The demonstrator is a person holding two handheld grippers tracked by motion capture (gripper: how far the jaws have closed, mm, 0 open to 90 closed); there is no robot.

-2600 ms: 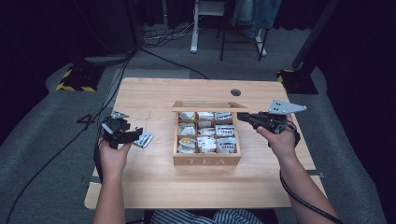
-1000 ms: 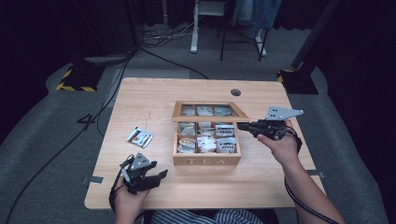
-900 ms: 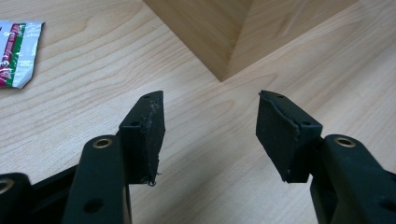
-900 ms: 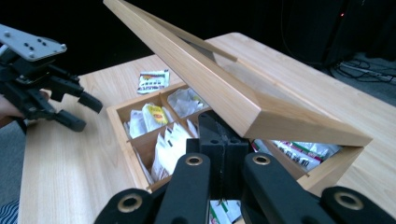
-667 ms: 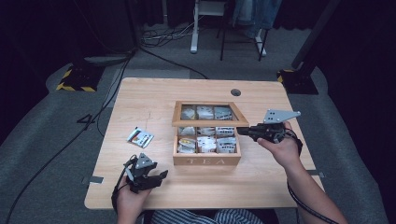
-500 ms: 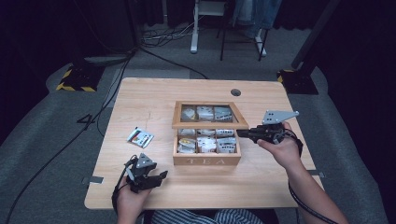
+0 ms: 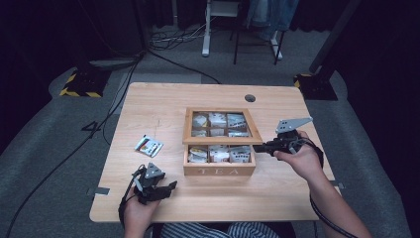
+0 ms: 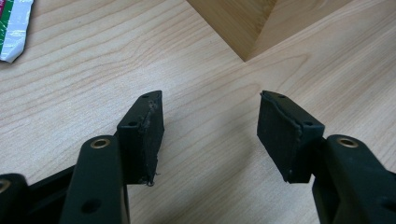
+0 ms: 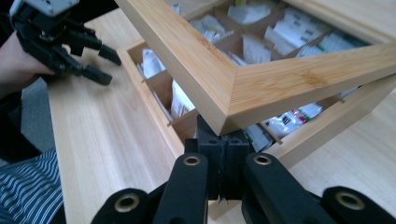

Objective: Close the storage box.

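Observation:
A wooden tea box [image 7: 219, 171] marked TEA stands mid-table, its compartments holding several tea bags [image 9: 182, 100]. Its glass-paned lid [image 7: 220, 141] hangs tilted low over the box, partly raised. My right gripper [image 7: 258, 147] is shut, and in the right gripper view its tips [image 9: 226, 140] sit under the corner of the lid [image 9: 243, 88], which rests on them. My left gripper [image 7: 168, 187] lies on the table near the front edge, left of the box. Its jaws [image 8: 210, 126] are open with only bare wood between them.
A loose tea packet [image 7: 148, 146] lies flat on the table [image 7: 163, 104] to the left of the box. A round cable hole [image 7: 250, 98] sits near the far edge. A striped garment shows at the table's front edge.
The lid, upright 2.6 s ago, has swung down over the box on the right gripper. The left gripper moved from beside the tea packet to the front edge, then stayed still.

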